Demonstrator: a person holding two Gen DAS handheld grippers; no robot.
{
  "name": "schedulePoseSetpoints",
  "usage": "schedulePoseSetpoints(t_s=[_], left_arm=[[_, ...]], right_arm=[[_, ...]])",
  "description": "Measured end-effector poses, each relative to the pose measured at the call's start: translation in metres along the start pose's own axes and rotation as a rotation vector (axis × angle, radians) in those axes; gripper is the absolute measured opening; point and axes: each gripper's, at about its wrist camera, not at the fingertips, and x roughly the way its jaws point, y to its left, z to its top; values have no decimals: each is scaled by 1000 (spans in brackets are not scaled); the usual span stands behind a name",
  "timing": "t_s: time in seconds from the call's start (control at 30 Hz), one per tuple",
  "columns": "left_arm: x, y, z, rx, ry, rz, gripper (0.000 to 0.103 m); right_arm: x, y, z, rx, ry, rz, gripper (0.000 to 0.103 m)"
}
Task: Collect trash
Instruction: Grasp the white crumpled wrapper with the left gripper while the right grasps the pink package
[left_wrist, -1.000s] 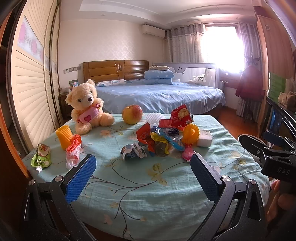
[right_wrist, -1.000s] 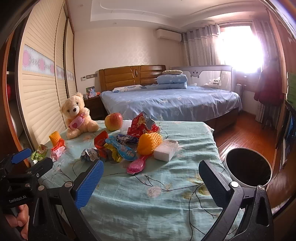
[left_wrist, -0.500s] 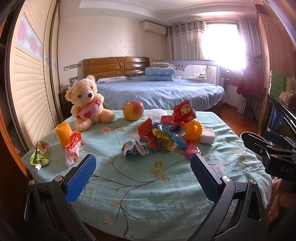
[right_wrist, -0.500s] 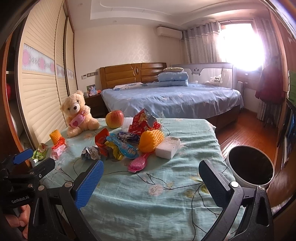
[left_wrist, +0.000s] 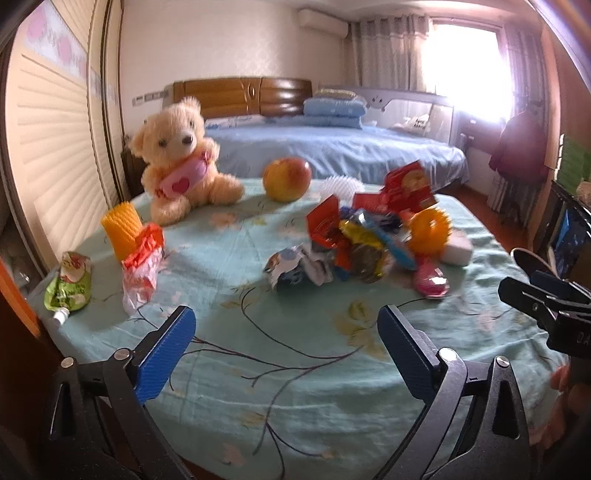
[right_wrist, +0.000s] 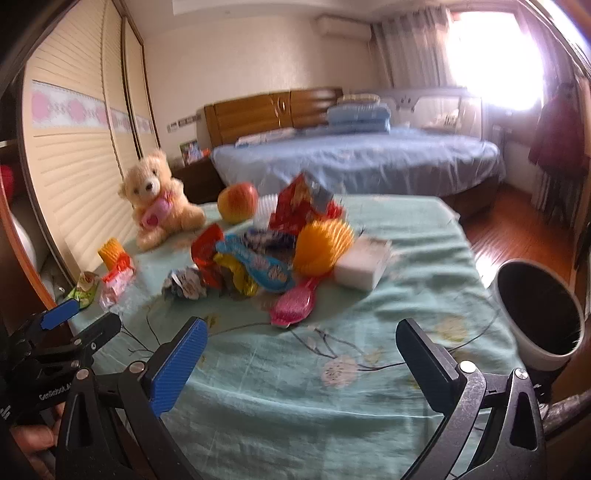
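A pile of snack wrappers lies mid-table on the teal cloth; it also shows in the right wrist view. A crumpled white-blue wrapper lies at its near side. A red-white wrapper and a green pouch lie at the left. A white bin with a dark inside stands right of the table. My left gripper is open and empty over the near edge. My right gripper is open and empty, nearer the bin.
A teddy bear, an apple, an orange spiky ball, a white sponge block, a pink brush and a yellow toy share the table. A blue bed stands behind.
Both grippers have moved forward toward the table, so the wrappers and toys look larger and closer. Both stay open and empty.
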Motion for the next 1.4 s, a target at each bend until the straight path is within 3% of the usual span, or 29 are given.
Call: schedulePoseSetpoints(t_s=[0.4,0.63,0.73,0.83,0.9,0.97,1.0,1.4], left_arm=[[70,9,23,-23,98,-8,97],[105,10,37,-19,137,15,94],[118,12,38,-27,170,2,84],[124,12,37,-31,198,-34,64],[125,11,36,-25,204,-60,43],[124,9,34,-15,208,-74,30],[123,9,33,-13,208,-74,26],[77,6,17,-26,181,-110,22]], right_arm=[[67,0,6,49,161,46,87],[103,-4,14,60,238,25,78],[110,-2,15,42,248,18,77],[115,1,15,16,255,-3,76],[117,3,17,-6,256,-22,60],[118,5,17,-17,250,-40,47],[118,5,18,-21,250,-38,47],[84,-5,4,5,227,83,47]])
